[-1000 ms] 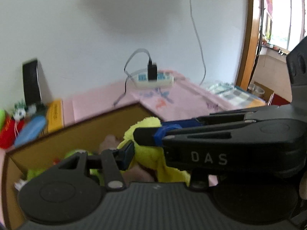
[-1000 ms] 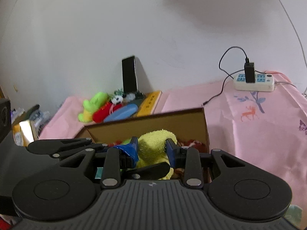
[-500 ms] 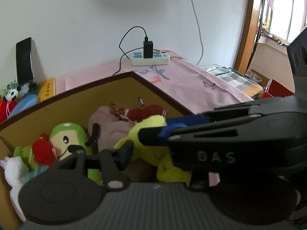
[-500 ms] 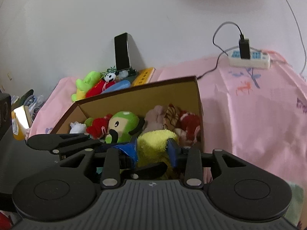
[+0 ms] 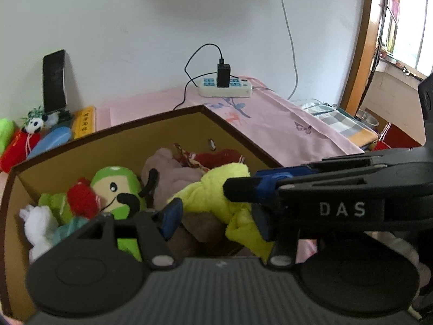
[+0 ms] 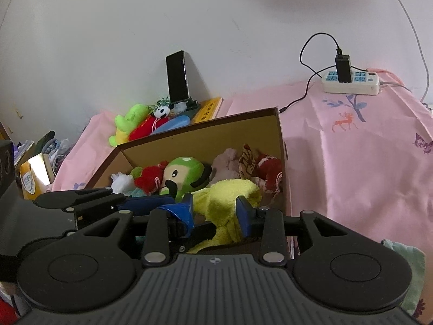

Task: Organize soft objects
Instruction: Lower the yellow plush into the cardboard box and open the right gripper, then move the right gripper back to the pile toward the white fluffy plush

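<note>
Yellow plush (image 6: 230, 192): lies over the box (image 6: 205, 135), between both my claws; right claw (image 6: 213, 211) clamped on it, left claw (image 5: 213, 214) opening around it, pads clear.

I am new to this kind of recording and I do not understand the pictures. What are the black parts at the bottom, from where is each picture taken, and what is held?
There is no robot arm here. A person holds a two-finger gripper in each hand, and a wide-angle camera on each gripper looks forward along its fingers. The black parts at the bottom are the grippers.

One picture is from the left gripper, the other from the right gripper. Each also sees the other gripper, coming in from the side.

On the pink cloth stands an open cardboard box with soft toys inside, among them a green plush. More toys lie behind it, near a power strip by the wall.

A yellow plush lies between both pairs of fingers, over the box. The right gripper seems to pinch it; the left gripper's jaws are opening and no longer press it.
</note>
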The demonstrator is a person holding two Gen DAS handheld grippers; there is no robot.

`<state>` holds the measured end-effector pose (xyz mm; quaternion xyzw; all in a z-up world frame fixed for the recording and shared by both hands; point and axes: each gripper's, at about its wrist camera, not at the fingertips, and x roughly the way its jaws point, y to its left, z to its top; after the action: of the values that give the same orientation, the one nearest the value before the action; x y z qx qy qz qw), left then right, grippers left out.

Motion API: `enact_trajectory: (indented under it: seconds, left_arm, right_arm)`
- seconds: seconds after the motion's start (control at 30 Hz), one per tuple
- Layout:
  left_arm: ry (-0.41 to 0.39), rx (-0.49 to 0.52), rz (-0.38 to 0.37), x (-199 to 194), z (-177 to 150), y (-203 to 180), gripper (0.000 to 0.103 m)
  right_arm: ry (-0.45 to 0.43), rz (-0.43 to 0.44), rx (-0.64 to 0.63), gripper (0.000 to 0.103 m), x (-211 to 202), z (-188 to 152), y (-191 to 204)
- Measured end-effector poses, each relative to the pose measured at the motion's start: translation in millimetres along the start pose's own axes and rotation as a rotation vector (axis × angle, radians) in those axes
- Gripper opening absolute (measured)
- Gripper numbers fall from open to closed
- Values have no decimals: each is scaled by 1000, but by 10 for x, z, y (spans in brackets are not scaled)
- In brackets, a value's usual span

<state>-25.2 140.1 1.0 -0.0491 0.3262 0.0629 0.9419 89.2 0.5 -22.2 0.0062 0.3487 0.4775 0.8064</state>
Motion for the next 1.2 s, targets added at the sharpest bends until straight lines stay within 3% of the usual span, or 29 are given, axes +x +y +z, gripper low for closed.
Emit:
enact_trajectory:
  seconds: [0.3,0.6,0.8,1.2]
  left_arm:
    - [-14,-46,-6,-197,-20,-92,53]
    - [5,-7,-52,-316,-160,-456,53]
    - [72,14,-74,-221,-238,-730,53]
    - [183,58,-21,-28,-351,-1093,56]
  right_arm:
    - [-25,-7,18,18,-225,-60,-31]
    - [-15,-43,32,18,-467,-265,-134]
    - [10,-100,64,19,-615,-443,-263]
    - [37,-170,121,18,-890,-707,-480]
